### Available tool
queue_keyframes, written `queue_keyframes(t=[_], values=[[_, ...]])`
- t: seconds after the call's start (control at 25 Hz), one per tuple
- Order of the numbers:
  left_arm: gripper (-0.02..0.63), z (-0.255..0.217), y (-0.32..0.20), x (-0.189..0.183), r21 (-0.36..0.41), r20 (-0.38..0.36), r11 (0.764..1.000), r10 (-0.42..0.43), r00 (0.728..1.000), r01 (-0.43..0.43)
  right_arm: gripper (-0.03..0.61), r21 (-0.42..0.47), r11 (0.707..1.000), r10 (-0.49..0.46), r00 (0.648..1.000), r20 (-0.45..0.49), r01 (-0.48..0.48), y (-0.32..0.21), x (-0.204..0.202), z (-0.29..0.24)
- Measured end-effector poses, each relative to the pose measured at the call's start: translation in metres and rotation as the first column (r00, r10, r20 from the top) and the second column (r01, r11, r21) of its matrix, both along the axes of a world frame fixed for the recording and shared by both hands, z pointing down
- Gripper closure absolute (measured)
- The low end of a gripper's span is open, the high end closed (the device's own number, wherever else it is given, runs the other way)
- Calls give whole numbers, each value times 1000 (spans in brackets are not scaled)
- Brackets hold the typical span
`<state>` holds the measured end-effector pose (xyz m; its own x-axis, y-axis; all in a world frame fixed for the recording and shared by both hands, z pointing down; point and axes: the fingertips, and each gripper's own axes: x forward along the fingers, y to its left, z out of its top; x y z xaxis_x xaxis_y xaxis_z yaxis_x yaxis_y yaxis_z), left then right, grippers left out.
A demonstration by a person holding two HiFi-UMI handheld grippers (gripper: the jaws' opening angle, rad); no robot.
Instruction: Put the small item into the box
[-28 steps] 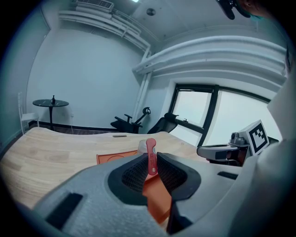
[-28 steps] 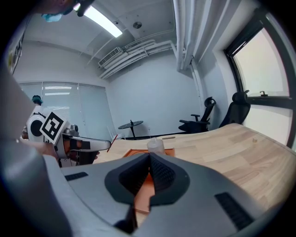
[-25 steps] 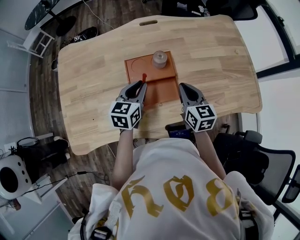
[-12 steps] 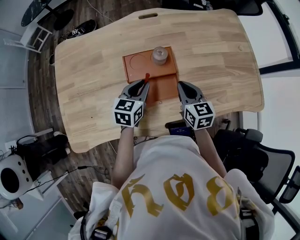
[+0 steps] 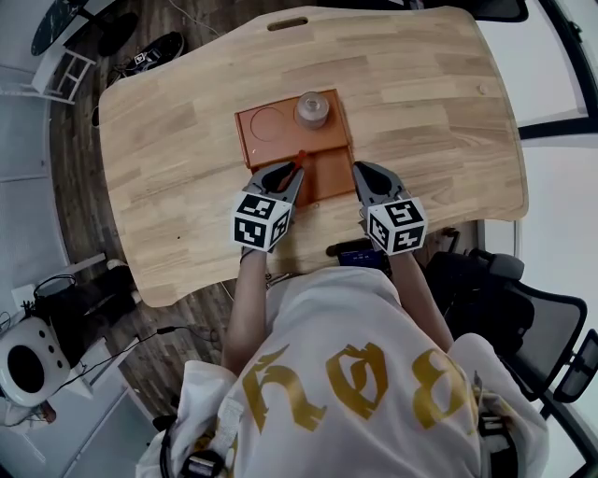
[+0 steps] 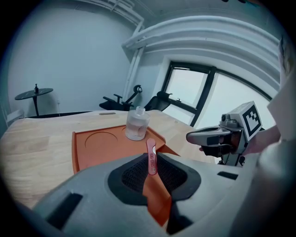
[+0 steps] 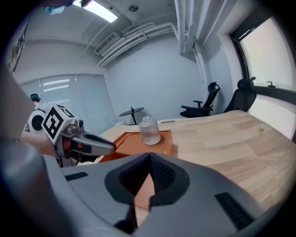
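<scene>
The orange box lies flat in the middle of the wooden table, with a round recess at its back left and a lower compartment in front. A clear glass bottle stands in its back right corner. My left gripper is shut on the small red item, which sticks up from the jaws over the box's near compartment. In the left gripper view the red item stands upright between the pads, with the bottle behind it. My right gripper hovers shut and empty at the box's near right edge.
The wooden table stretches wide on both sides of the box, with a handle slot at its far edge. A dark device sits below the near table edge. An office chair stands at the right.
My left gripper has carried the red item a little to the right and forward over the box. The right gripper has stayed at the box's near right edge.
</scene>
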<state>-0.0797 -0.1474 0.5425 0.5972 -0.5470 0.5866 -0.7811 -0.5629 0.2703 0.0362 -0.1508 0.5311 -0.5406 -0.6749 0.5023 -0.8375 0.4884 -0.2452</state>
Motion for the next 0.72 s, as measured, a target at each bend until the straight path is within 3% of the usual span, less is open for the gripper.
queue_keyframes(t=[0.72], values=[[552,40,7,24,-97,93,984,157,983,-148,566,-71,997,27,999,21,-25,-15,14,26]])
